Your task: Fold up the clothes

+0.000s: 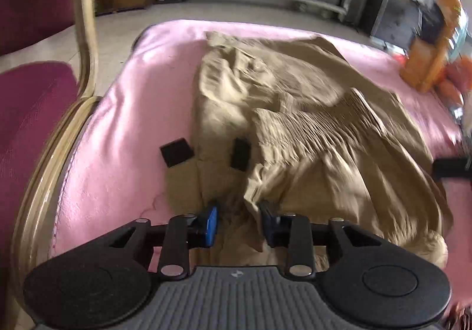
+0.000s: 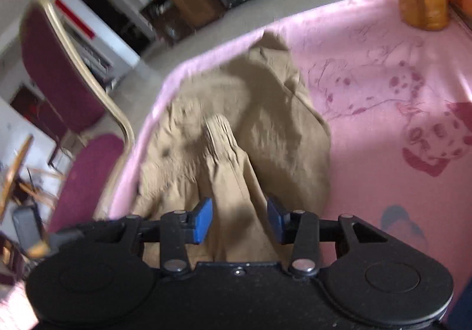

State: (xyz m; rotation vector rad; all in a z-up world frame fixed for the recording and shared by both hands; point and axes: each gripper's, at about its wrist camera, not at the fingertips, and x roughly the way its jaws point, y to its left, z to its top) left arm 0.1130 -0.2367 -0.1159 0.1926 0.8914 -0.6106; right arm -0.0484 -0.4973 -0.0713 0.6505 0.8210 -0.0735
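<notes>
A tan garment (image 1: 295, 111) with a ribbed elastic band lies crumpled on a pink blanket (image 1: 124, 135). In the left wrist view my left gripper (image 1: 239, 219) has its blue pads a little apart, with a fold of the tan cloth running between them. In the right wrist view the same garment (image 2: 236, 129) lies near the blanket's left edge. My right gripper (image 2: 239, 219) has its blue pads apart with a raised ridge of the cloth passing between them. Whether either gripper pinches the cloth is unclear. The frames are motion-blurred.
A maroon chair with a tan frame (image 1: 38, 111) stands close at the left of the blanket; it also shows in the right wrist view (image 2: 67, 88). Orange packets (image 1: 433, 43) sit at the far right corner. Two small black squares (image 1: 177, 151) lie on the blanket. Shelves stand beyond.
</notes>
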